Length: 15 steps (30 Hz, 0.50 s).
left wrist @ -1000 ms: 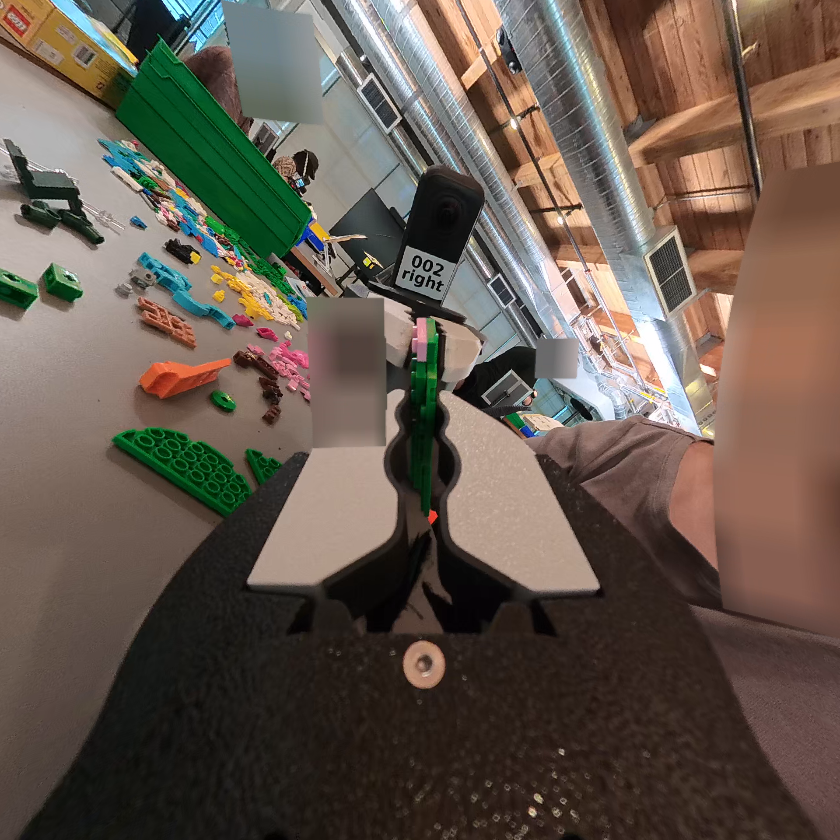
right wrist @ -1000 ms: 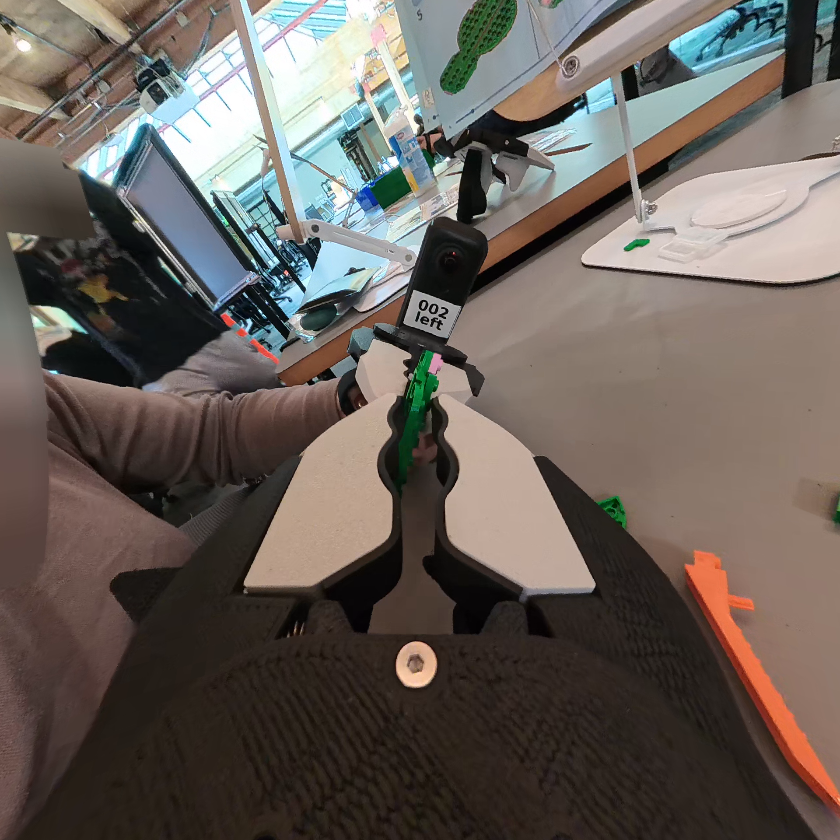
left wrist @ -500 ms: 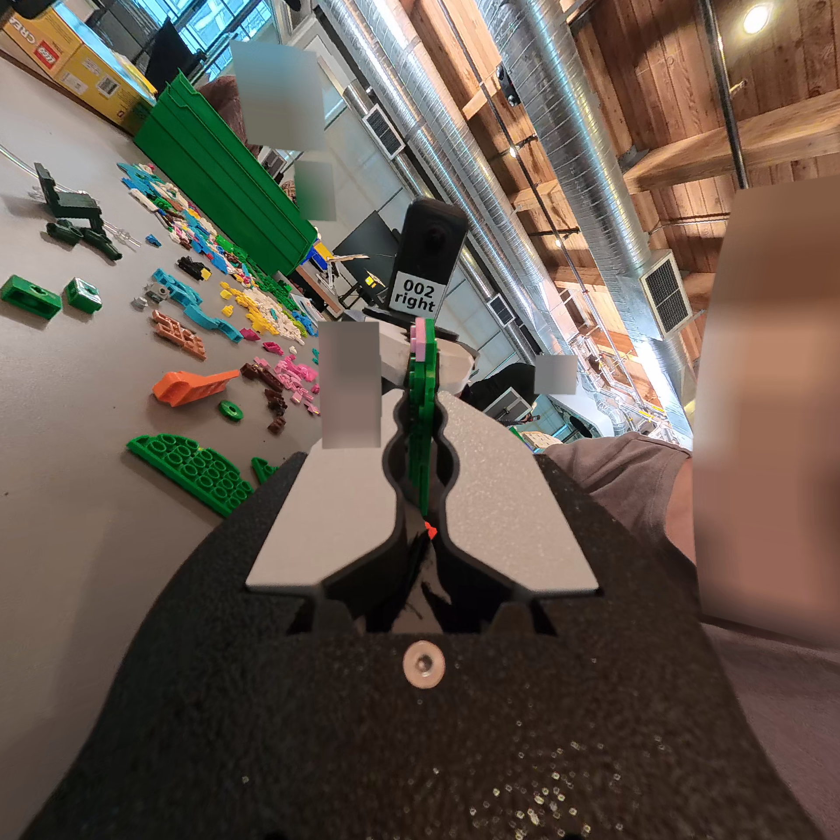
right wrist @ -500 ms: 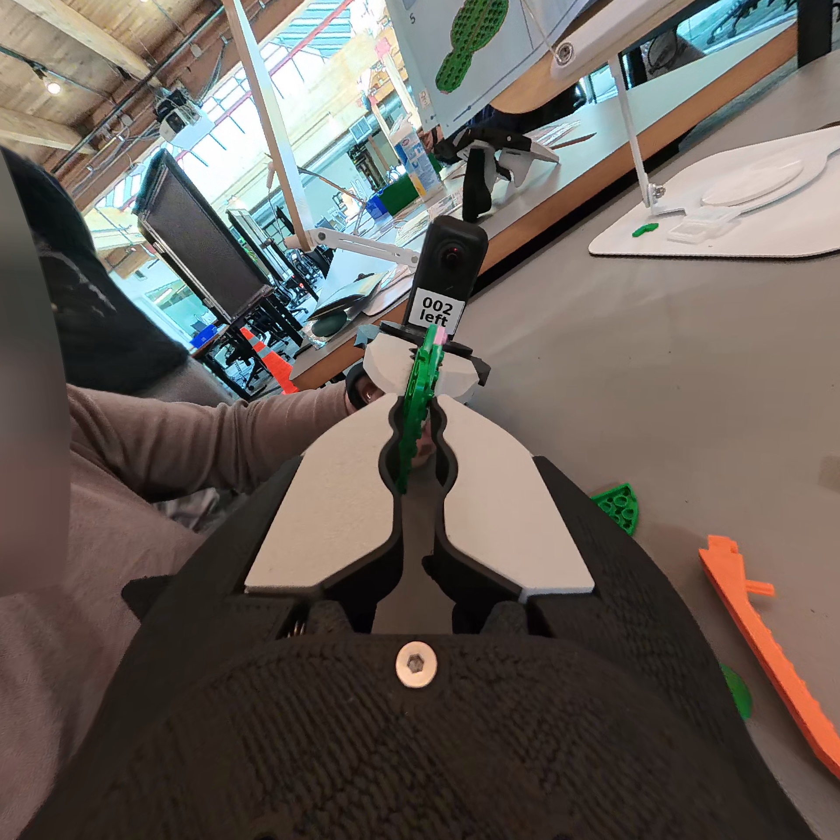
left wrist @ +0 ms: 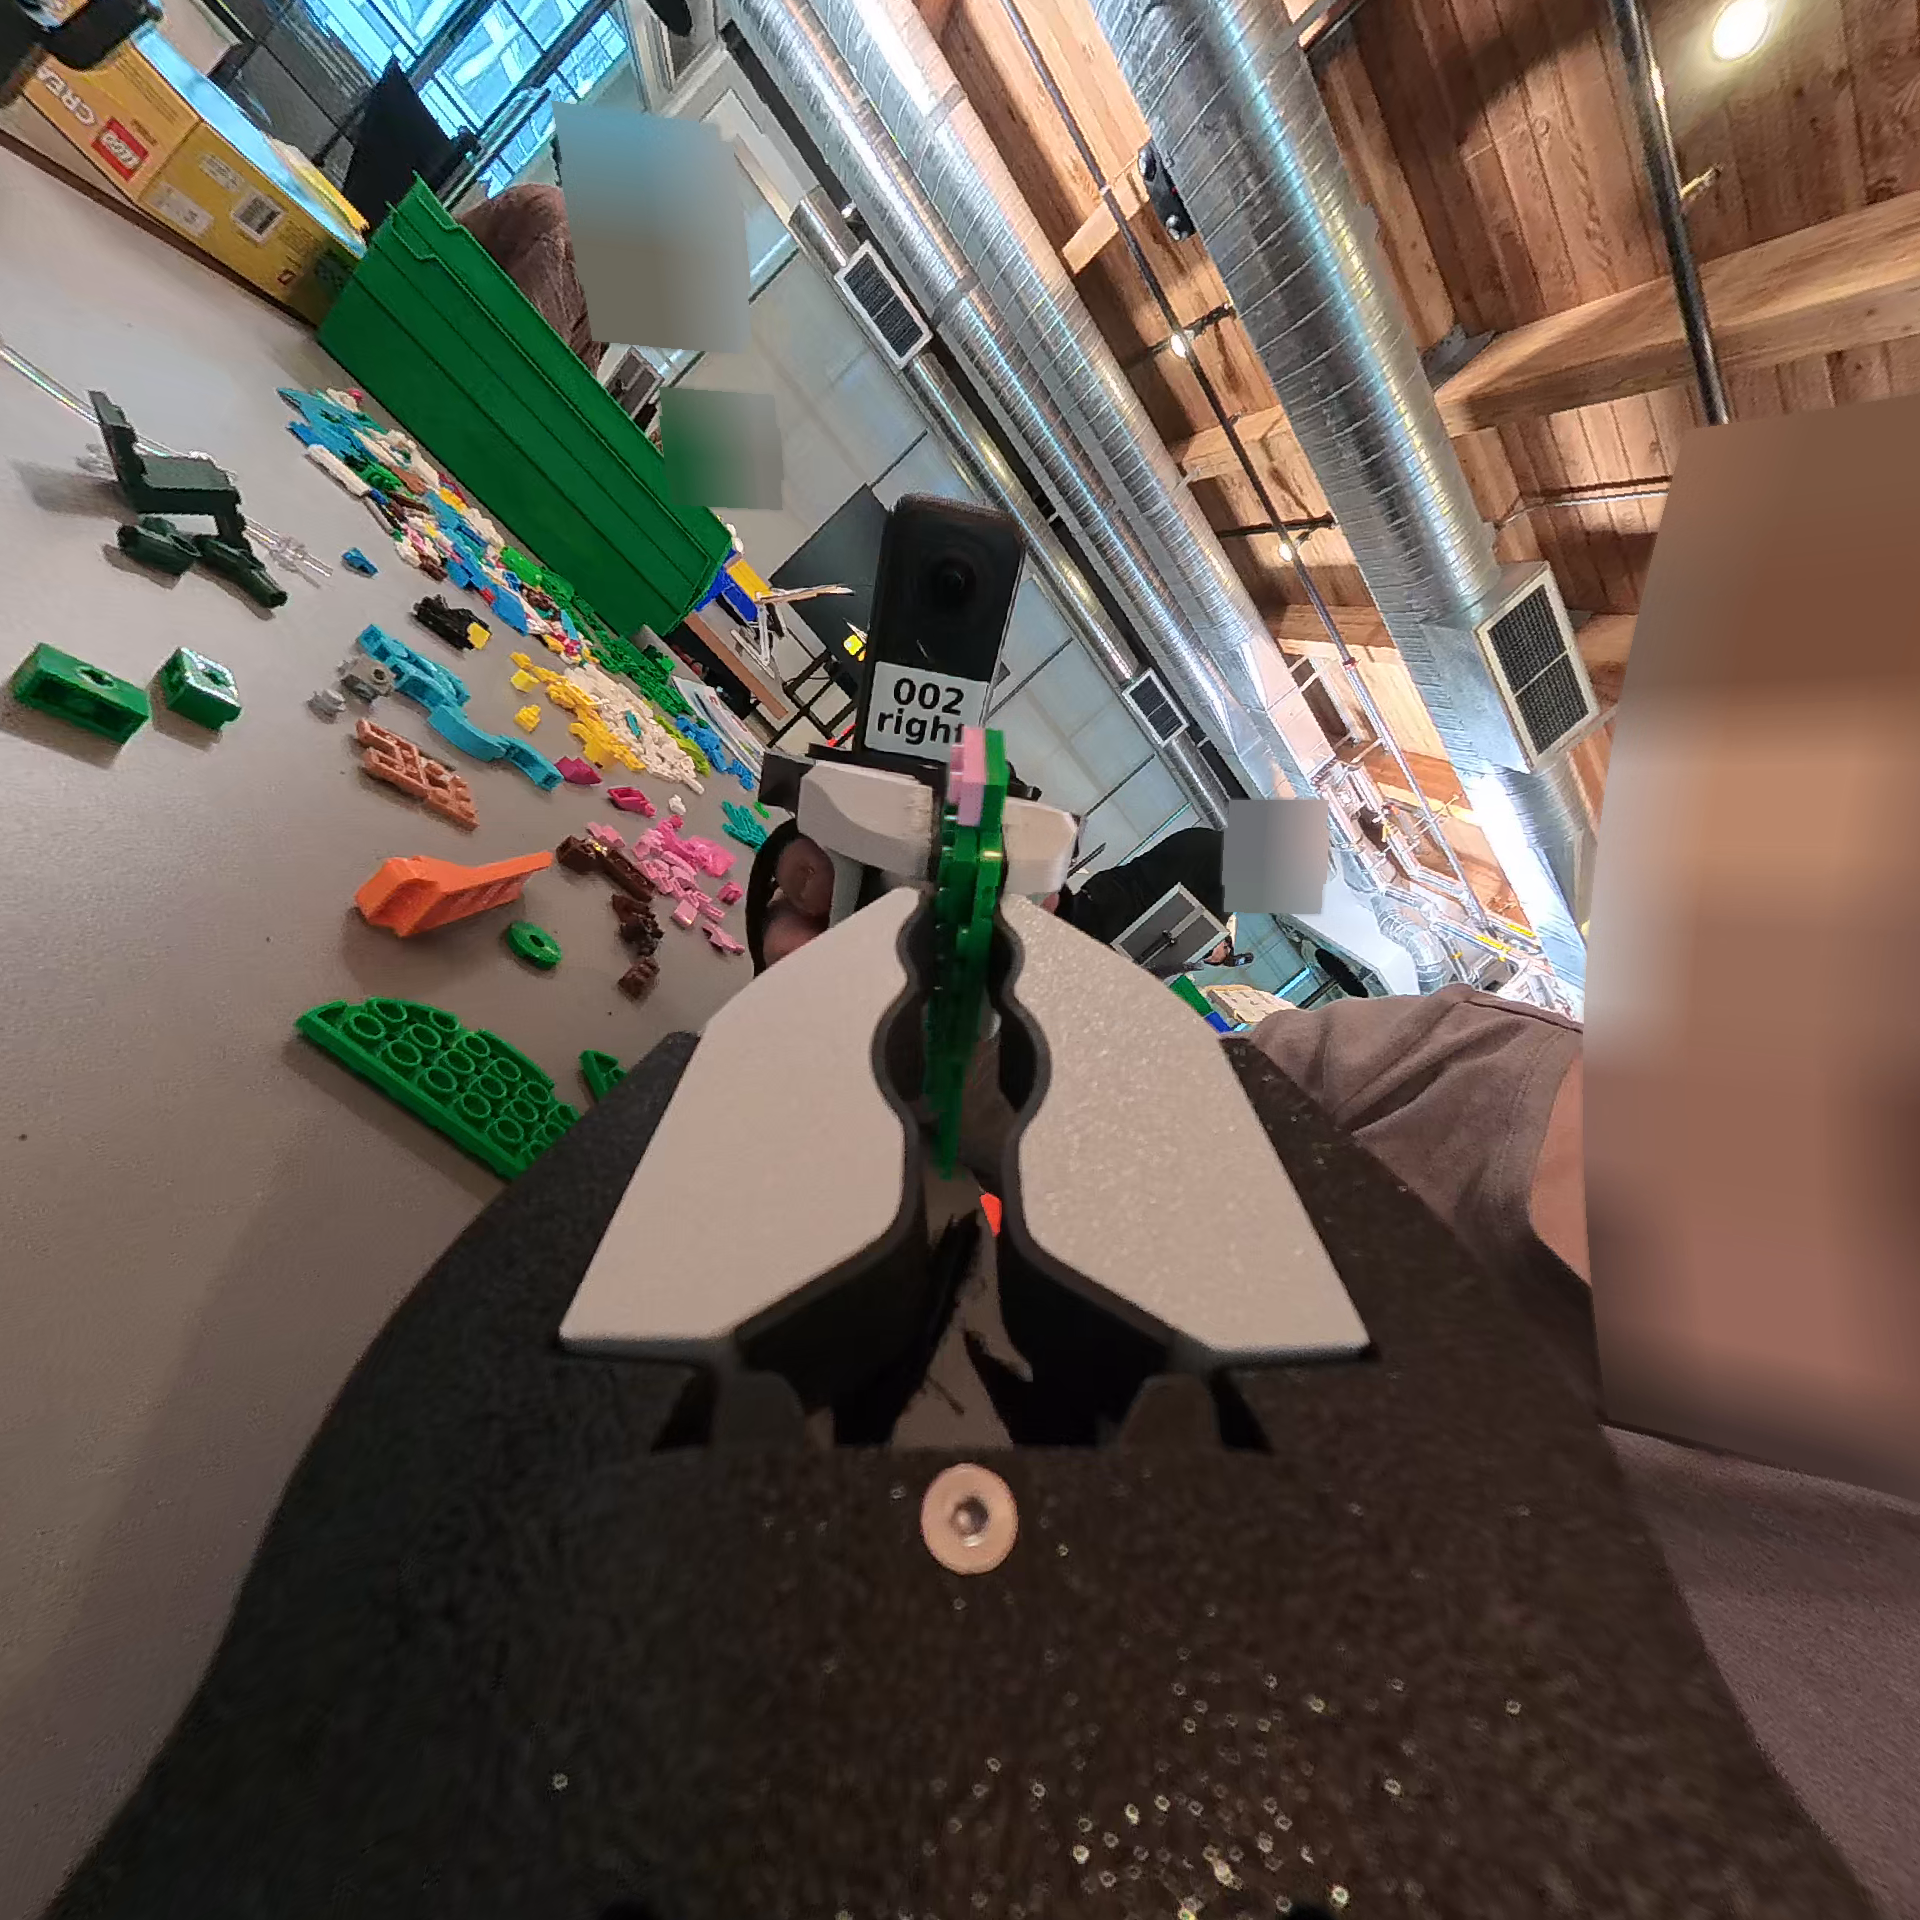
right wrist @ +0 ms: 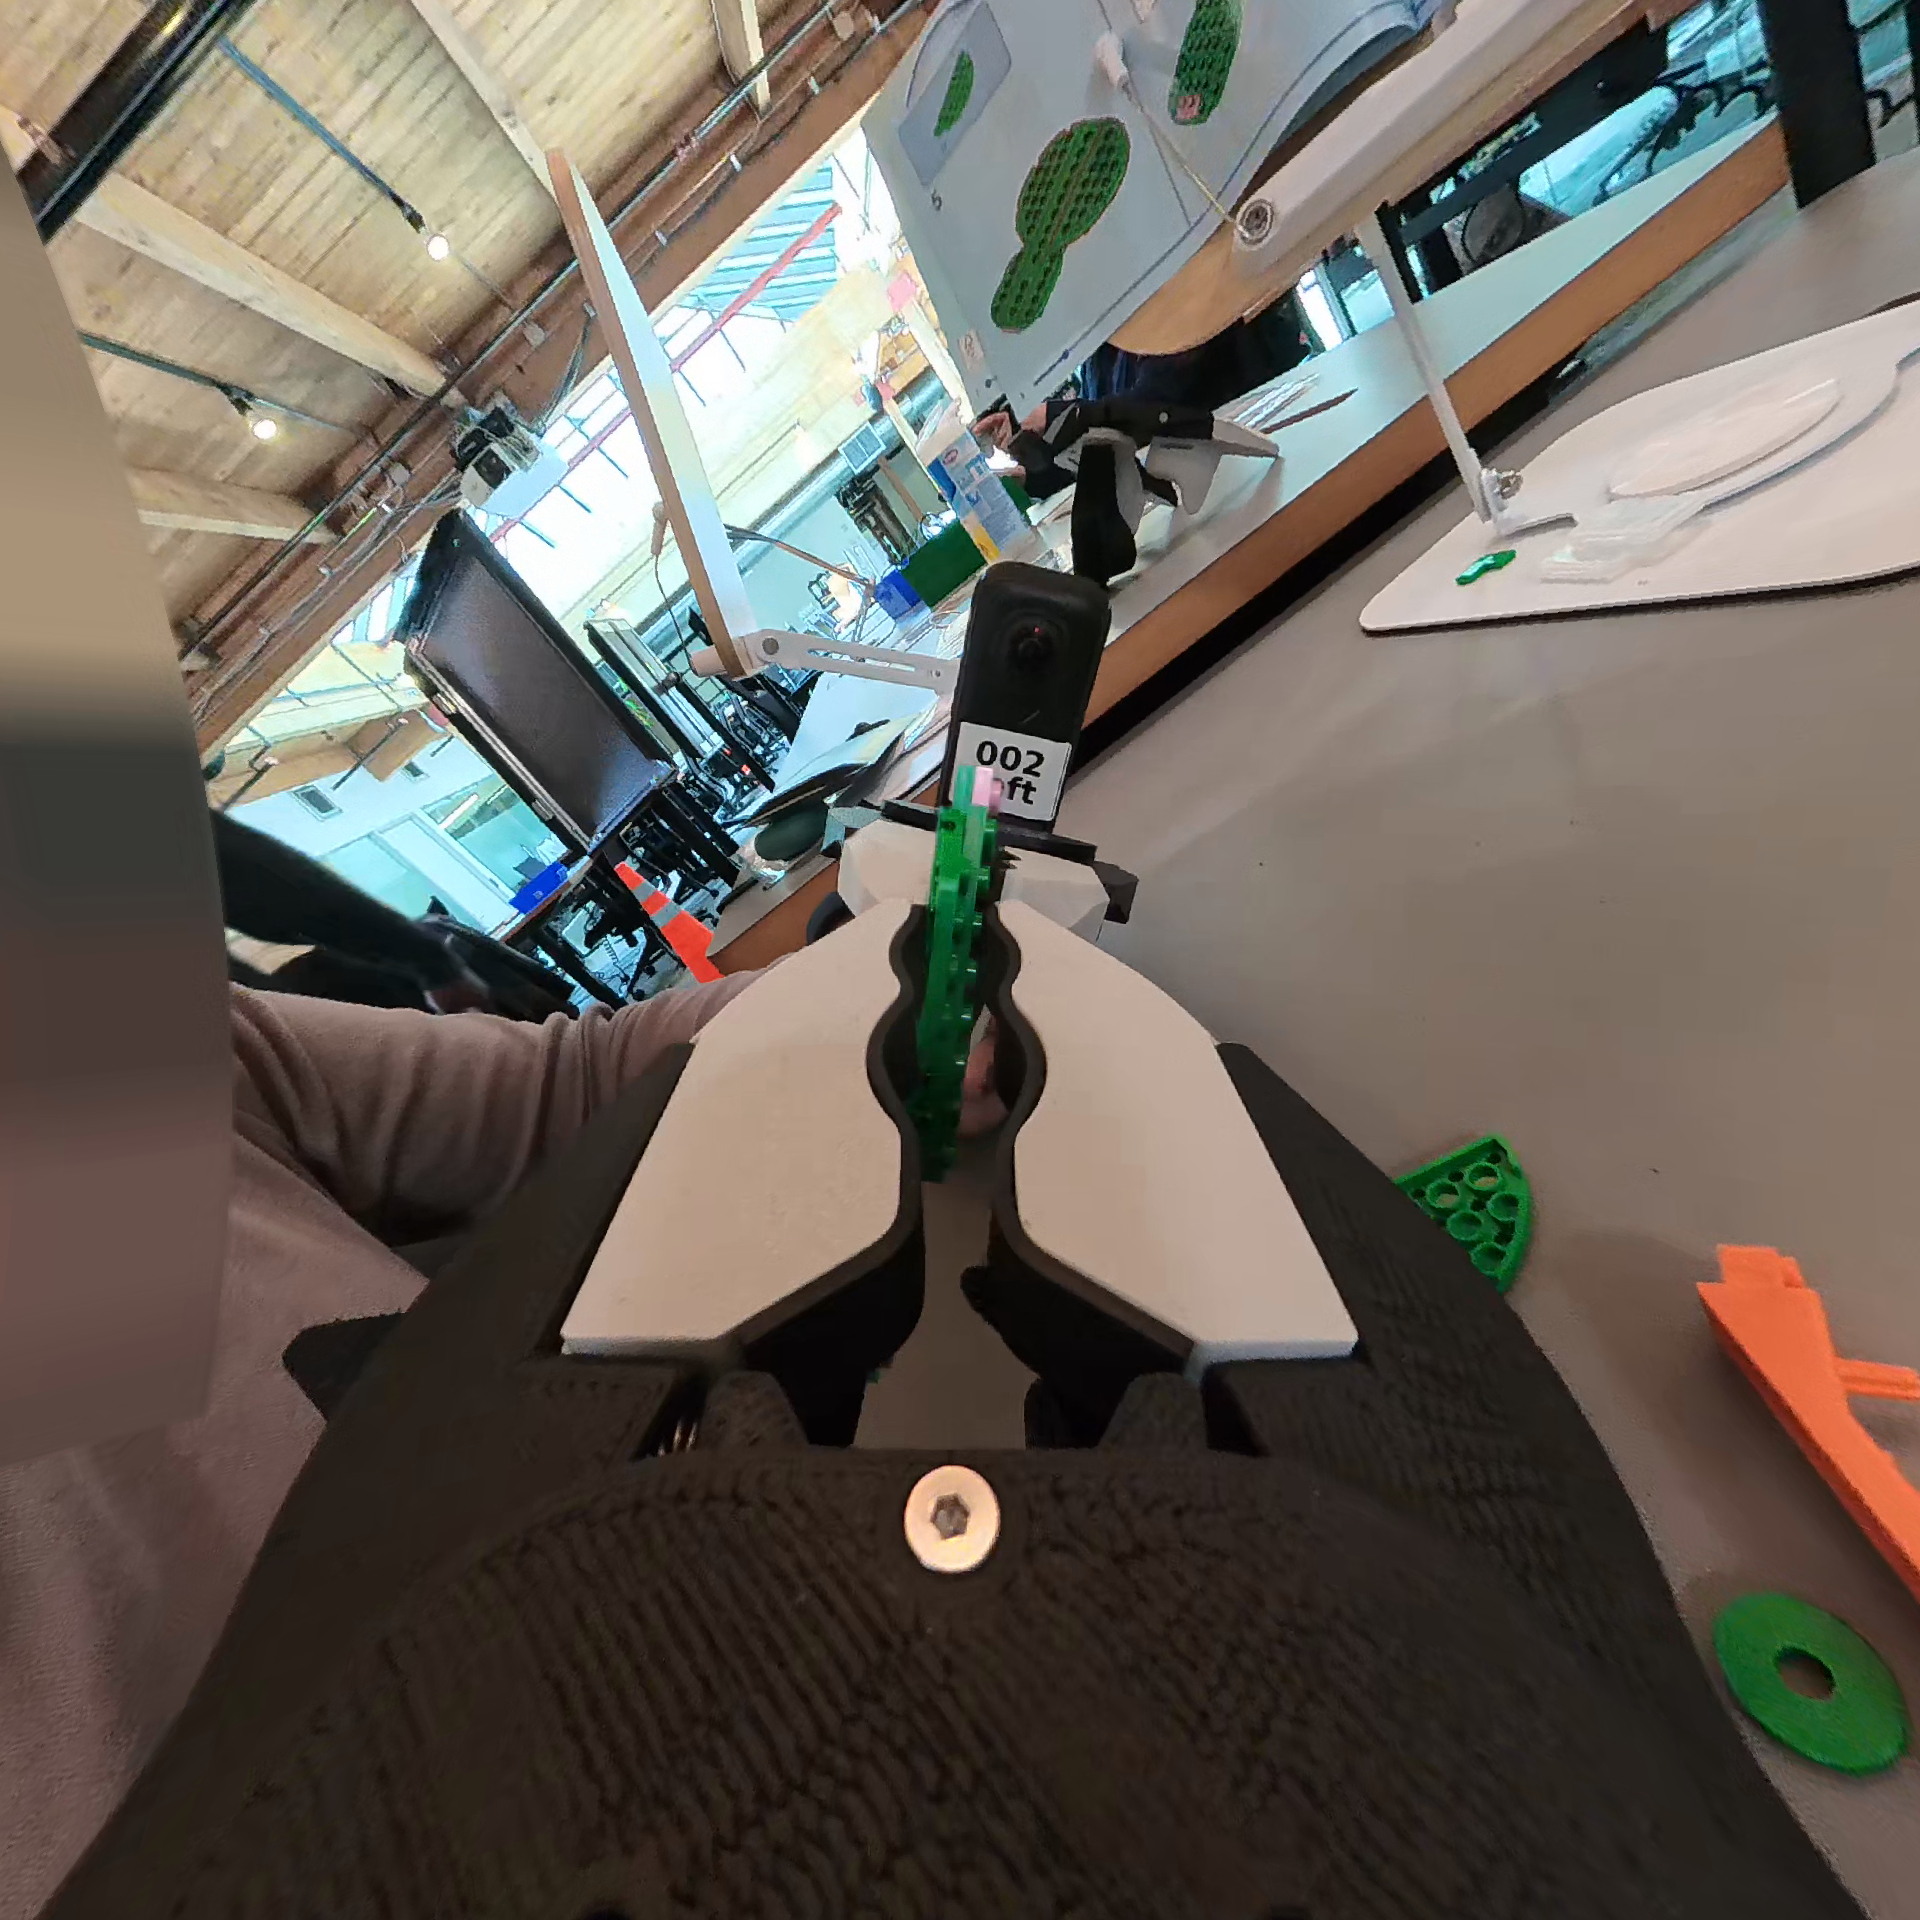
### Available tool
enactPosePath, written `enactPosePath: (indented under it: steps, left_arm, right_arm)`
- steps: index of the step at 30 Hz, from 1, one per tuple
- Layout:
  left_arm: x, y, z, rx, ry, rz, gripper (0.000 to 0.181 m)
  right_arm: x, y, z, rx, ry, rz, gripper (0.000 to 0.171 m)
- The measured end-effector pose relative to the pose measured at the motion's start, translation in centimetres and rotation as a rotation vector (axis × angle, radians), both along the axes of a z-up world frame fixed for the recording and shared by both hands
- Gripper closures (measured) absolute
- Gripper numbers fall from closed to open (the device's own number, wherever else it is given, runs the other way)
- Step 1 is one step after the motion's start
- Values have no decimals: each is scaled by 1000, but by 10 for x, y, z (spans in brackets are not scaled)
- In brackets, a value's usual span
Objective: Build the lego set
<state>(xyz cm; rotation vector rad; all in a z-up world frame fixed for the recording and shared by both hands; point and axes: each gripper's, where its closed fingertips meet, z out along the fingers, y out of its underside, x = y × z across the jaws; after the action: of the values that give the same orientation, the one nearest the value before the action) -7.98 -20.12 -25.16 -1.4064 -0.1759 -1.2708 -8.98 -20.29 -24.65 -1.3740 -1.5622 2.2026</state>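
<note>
Both grippers face each other above the grey table and pinch the same flat green plate assembly edge-on. In the left wrist view my left gripper (left wrist: 961, 914) is shut on the green plate assembly (left wrist: 961, 935), which has a small pink piece (left wrist: 971, 774) at its top. In the right wrist view my right gripper (right wrist: 956, 920) is shut on the same green plate assembly (right wrist: 951, 987), with the pink piece (right wrist: 982, 790) showing at its far end. Each view shows the other gripper's white fingers and camera just beyond the plates.
A rounded green plate (left wrist: 436, 1070), an orange brick separator (left wrist: 447, 894), a green ring (left wrist: 533, 943) and piles of loose coloured bricks (left wrist: 582, 717) lie on the table (left wrist: 156, 1143). Green bins (left wrist: 499, 405) stand behind. The instruction booklet on a stand (right wrist: 1070, 197) is at the far right. Both grippers' tips are close together, under 4 cm apart.
Both grippers have tilted and shifted slightly together while still gripping the green plates; more of the table, with the separator and ring, now shows in the right wrist view.
</note>
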Motion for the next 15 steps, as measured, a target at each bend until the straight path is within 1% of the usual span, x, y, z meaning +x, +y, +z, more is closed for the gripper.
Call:
enactPosePath:
  steps: [6, 9, 10, 11, 15]
  left_arm:
    - [0, 1, 1, 6, -18, -2, 168]
    - [6, 1, 0, 4, 26, -16, 151]
    - [8, 1, 0, 11, 42, -11, 149]
    - [8, 1, 1, 24, 56, -1, 150]
    - [7, 1, 2, 44, 115, 33, 167]
  right_arm:
    - [0, 1, -1, -6, 5, -10, 163]
    - [0, 0, 0, -33, 3, 0, 163]
    - [0, 1, 1, -55, 3, 3, 163]
    - [0, 2, 2, -73, 3, 2, 163]
    - [1, 3, 5, -104, 8, 8, 163]
